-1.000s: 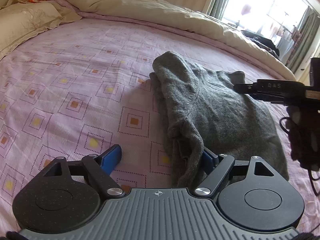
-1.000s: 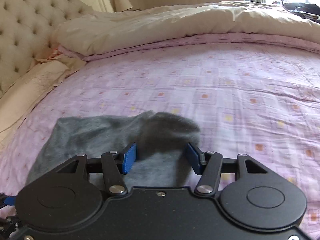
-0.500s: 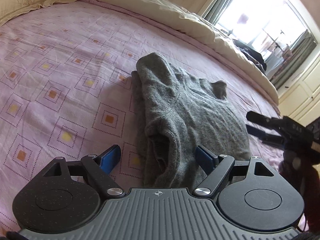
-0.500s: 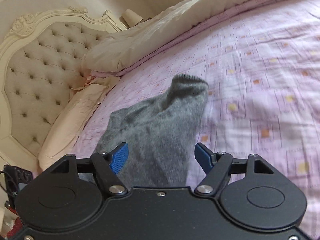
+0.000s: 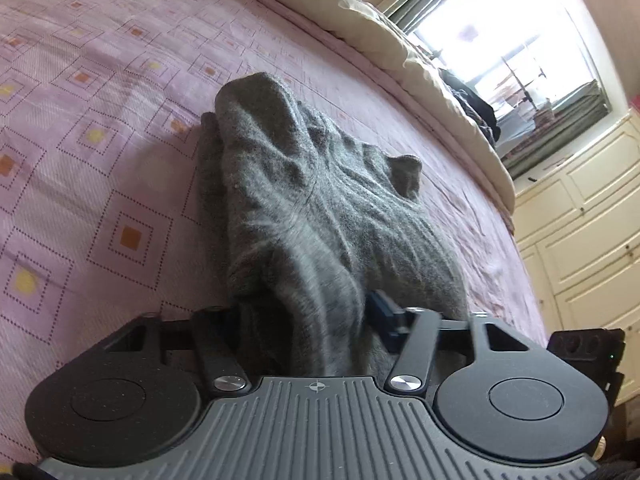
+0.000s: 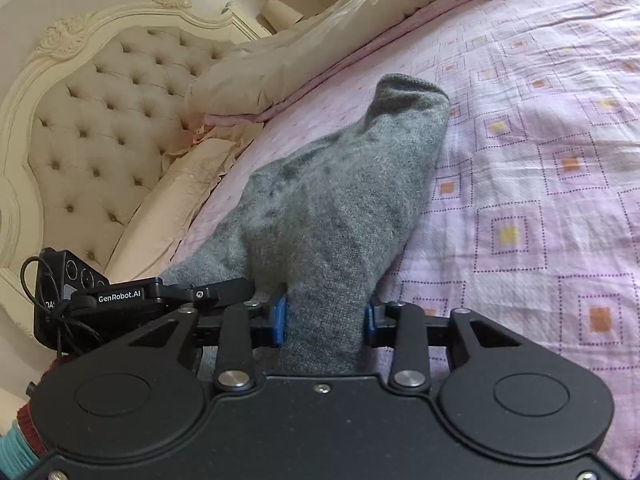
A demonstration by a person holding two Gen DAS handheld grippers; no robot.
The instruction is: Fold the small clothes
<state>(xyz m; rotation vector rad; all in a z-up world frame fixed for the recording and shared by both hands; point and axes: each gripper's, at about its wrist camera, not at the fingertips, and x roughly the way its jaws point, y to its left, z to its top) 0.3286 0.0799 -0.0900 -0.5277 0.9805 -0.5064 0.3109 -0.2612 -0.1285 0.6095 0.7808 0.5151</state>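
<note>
— Both tongs pinch cloth: my left gripper [image 5: 304, 320] and right gripper [image 6: 324, 320] each clamp the near edge of the grey garment [image 5: 320, 208].

— Where's the rest of it?

— Draped away across the pink bedsheet [image 5: 100, 140], far end resting there.

— Which step?

— Starting a fold, I judge. Next I'd carry this edge toward the far end. Both tools sit low, side by side, tilted.

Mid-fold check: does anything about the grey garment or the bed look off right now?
Nothing is damaged or spilled. The grey garment is bunched and creased rather than flat on the purple bedsheet, with its near edge gathered in both the left gripper and the right gripper.
</note>
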